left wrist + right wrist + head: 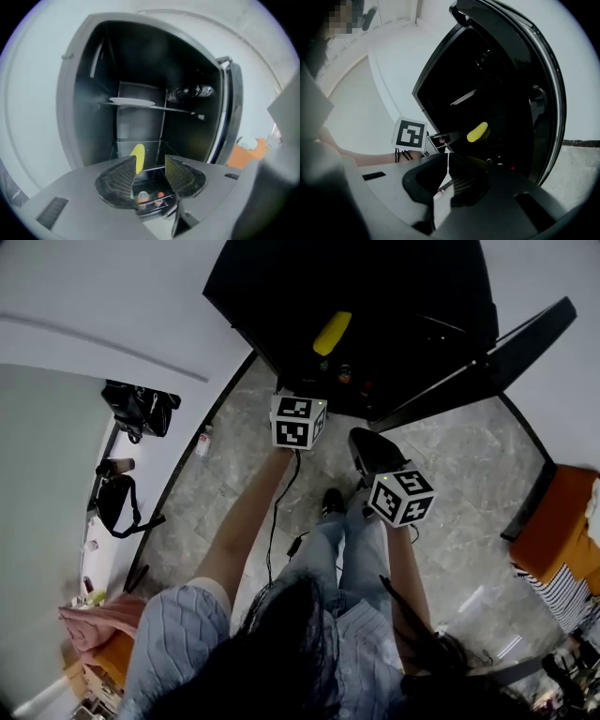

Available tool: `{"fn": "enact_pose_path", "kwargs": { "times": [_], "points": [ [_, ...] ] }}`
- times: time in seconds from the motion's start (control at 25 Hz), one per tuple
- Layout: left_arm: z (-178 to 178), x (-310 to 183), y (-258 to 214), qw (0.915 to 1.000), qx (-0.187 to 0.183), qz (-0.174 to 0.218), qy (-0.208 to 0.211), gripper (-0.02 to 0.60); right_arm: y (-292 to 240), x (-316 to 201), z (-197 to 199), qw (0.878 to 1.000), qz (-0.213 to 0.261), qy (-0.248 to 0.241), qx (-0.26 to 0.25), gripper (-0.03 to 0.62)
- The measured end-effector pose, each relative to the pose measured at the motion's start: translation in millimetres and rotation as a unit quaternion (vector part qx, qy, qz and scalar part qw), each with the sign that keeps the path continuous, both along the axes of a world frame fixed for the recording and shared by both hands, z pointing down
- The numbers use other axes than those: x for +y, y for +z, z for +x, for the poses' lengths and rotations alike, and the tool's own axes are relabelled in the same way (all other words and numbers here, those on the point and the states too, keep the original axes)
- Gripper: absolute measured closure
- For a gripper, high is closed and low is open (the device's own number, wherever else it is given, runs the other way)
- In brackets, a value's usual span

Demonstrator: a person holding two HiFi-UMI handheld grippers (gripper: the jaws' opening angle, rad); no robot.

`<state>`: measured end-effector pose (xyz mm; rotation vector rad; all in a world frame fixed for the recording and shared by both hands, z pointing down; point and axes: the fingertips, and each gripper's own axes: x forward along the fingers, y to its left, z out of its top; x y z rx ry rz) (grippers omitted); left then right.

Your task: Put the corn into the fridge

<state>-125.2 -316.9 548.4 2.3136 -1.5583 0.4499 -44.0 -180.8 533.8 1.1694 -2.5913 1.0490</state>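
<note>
Left gripper: my left gripper [150, 160] has its jaws apart with nothing between the pads, and it points into the fridge's lower part.
Right gripper: my right gripper [446, 161] has its jaws closed together on nothing, outside the fridge and to the right of the left one.
Corn: the yellow cob of corn [138, 154] stands tilted inside, straight ahead of my left gripper and just past its left jaw tip. I judge it clear of the pads.
Fridge: the black, dark-lined fridge [84, 98] is open, and its black door [546, 98] stands to the right of both grippers.
Stage: the corn looks placed, and the door is not yet shut.
Risk, corn: leaning as it does, it could topple or roll forward if my left jaw clips it on the way out.
Risk, door: swinging the door while a gripper is inside would catch that gripper.
</note>
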Motion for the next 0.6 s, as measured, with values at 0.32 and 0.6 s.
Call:
{"fn": "enact_pose_path", "kwargs": {
  "times": [0.32,0.6],
  "points": [
    [8,57,-42,0.9991,0.034,-0.002,0.026,0.394,-43,21,-2,1.0,0.027,-0.007,0.003,0.574],
    [2,104,-82,0.9946,0.102,0.011,0.013,0.443,-76,39,-5,0.999,0.043,-0.016,0.001,0.574]
  ]
}}
